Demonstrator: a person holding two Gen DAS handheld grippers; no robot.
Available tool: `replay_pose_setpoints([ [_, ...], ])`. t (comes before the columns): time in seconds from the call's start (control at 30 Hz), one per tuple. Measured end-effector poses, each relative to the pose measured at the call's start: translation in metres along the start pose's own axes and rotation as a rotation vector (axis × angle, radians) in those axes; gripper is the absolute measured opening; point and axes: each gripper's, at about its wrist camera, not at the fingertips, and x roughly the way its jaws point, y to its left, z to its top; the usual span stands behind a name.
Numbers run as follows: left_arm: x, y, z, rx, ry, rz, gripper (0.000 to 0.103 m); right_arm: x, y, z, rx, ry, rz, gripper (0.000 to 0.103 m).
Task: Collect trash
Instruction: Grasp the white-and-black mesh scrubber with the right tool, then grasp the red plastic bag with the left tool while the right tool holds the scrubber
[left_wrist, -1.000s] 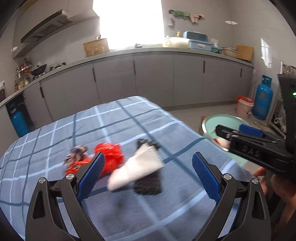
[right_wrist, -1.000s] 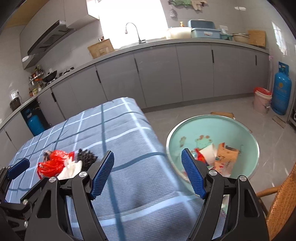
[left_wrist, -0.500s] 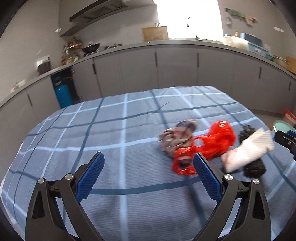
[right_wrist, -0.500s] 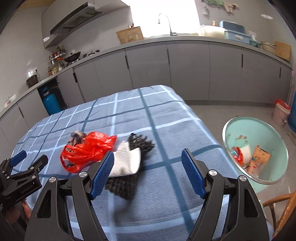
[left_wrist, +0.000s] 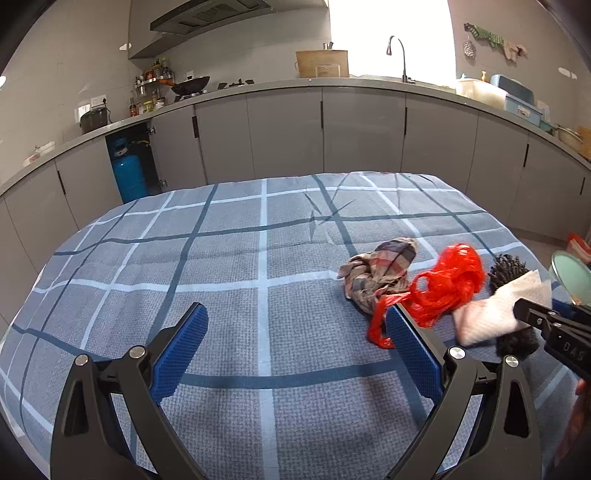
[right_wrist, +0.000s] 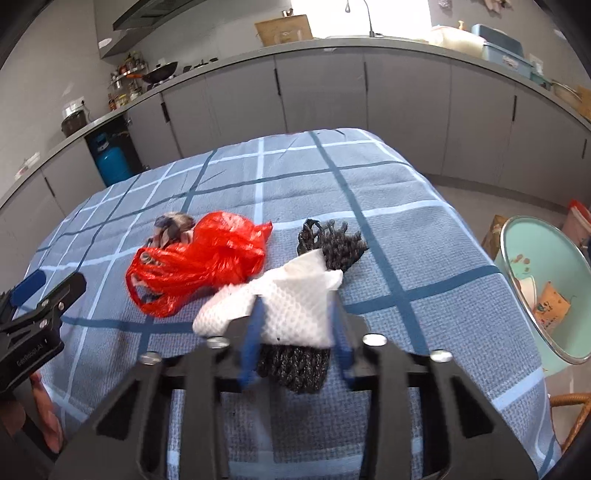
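Both tongs have swung from the pale green round bin (right_wrist: 550, 280) back over the blue checked counter (left_wrist: 229, 258). The right tongs (right_wrist: 295, 332) have just been closing and now pinch the white crumpled paper towel (right_wrist: 291, 302) lying on a black knitted scrap (right_wrist: 332, 240). The left tongs (left_wrist: 295, 347) hang open and empty. The bin already holds some litter. Left of the right tongs, a red plastic bag (right_wrist: 207, 254) and a plaid rag (left_wrist: 380, 266) remain, with bare cloth around and the counter edge nearby on the bin side.

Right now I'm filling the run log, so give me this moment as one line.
right gripper: jaws just closing on white paper towel | left gripper: open, empty | red bag: on table | bin: beside table
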Motion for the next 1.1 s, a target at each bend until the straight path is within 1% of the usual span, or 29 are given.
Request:
replay_pose_setpoints([
  [0.07,-0.002,-0.003,0.002,0.003,-0.003,-0.017,0.095,-0.006,0.002,-0.002,-0.01,-0.017,0.015,0.008],
  [0.1,-0.004,-0.006,0.002,0.008,-0.005,-0.023,0.095,-0.012,0.003,-0.002,-0.013,-0.03,0.03,0.007],
  [0.23,-0.012,-0.021,0.007,0.051,-0.037,-0.042,0.095,-0.035,0.0,-0.007,-0.003,-0.104,0.045,0.006],
  [0.4,-0.011,-0.045,0.011,0.119,-0.058,-0.073,0.095,-0.062,-0.018,-0.01,0.06,-0.184,0.035,0.006],
  [0.57,0.005,-0.075,0.017,0.176,-0.048,-0.115,0.094,-0.074,-0.03,-0.012,0.087,-0.213,0.027,0.007],
  [0.63,0.013,-0.085,0.019,0.198,-0.043,-0.117,0.094,-0.075,-0.033,-0.014,0.094,-0.213,0.026,0.006],
  [0.7,0.024,-0.094,0.019,0.218,-0.022,-0.124,0.093,-0.074,-0.034,-0.016,0.099,-0.212,0.024,0.006],
  [0.77,0.035,-0.101,0.018,0.234,0.01,-0.141,0.085,-0.073,-0.036,-0.018,0.102,-0.21,0.023,0.007],
  [0.87,0.045,-0.107,0.014,0.25,0.074,-0.191,0.057,-0.071,-0.038,-0.019,0.107,-0.208,0.024,0.006],
  [0.9,0.046,-0.108,0.011,0.252,0.091,-0.211,0.036,-0.071,-0.038,-0.019,0.108,-0.209,0.025,0.006],
  [0.97,0.041,-0.109,0.008,0.259,0.099,-0.221,0.022,-0.072,-0.04,-0.019,0.111,-0.213,0.026,0.006],
  [1.0,0.039,-0.108,0.007,0.261,0.101,-0.229,0.008,-0.073,-0.04,-0.019,0.113,-0.216,0.026,0.006],
  [1.03,0.034,-0.107,0.007,0.257,0.097,-0.22,0.008,-0.075,-0.04,-0.019,0.115,-0.219,0.027,0.006],
  [1.1,0.024,-0.101,0.008,0.234,0.091,-0.233,0.007,-0.079,-0.039,-0.019,0.115,-0.23,0.025,0.006],
])
